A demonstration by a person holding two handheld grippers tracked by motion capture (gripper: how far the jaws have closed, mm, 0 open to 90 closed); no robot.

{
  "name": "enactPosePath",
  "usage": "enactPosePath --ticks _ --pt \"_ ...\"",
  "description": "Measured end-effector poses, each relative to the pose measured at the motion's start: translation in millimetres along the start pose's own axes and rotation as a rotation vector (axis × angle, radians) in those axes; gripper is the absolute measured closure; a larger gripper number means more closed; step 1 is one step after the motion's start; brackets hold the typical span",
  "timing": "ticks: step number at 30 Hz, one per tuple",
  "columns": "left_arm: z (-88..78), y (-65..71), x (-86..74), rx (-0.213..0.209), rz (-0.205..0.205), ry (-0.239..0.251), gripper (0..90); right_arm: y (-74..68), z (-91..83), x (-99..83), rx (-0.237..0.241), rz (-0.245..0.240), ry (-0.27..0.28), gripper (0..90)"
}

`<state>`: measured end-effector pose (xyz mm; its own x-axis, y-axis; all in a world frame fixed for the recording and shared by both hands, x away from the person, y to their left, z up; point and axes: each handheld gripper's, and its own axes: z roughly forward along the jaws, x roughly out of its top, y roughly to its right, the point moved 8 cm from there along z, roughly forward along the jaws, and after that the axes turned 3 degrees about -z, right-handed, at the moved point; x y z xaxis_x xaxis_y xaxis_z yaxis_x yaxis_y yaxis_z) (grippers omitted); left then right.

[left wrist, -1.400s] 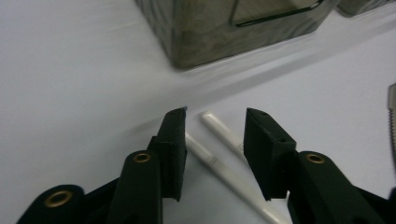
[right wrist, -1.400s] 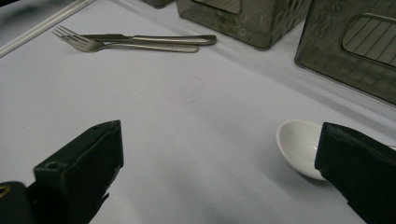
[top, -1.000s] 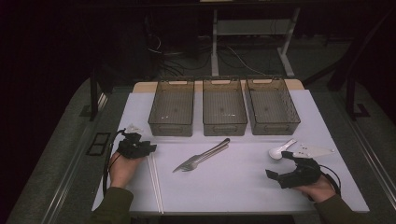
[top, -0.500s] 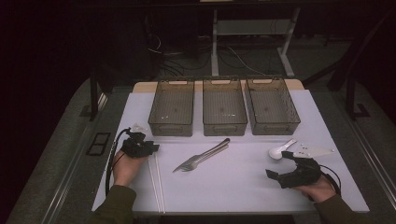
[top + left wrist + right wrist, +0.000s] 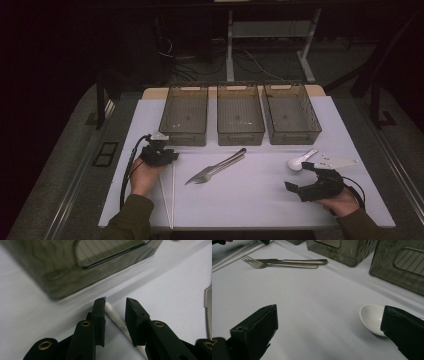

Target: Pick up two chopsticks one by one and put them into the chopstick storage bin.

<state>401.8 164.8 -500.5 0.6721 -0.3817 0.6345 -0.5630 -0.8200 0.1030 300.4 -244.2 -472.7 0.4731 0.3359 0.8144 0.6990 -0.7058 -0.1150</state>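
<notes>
Left gripper [image 5: 113, 315] jaws just closing, not yet pinching, around white chopstick [image 5: 117, 320]: centre stick between pads, squeeze fully, then lift level.

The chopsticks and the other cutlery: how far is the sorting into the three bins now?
Nothing is sorted yet: the three bins look empty. In hand: the left gripper has just been closing its fingers around a white chopstick, not yet clamped. Left: the fork, the knife and the white spoon, near the open right gripper.
</notes>
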Motion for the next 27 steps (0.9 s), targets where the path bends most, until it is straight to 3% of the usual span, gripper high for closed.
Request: enactPosePath --ticks 17,27 --pt "21.5 33.0 19.2 -0.050 0.061 -0.002 70.5 0.7 -0.6 0.4 0.000 -0.002 0.005 1.1" --pt "19.0 34.6 21.2 -0.055 0.076 0.004 66.6 0.9 -0.9 0.8 0.001 -0.006 0.010 1.1"
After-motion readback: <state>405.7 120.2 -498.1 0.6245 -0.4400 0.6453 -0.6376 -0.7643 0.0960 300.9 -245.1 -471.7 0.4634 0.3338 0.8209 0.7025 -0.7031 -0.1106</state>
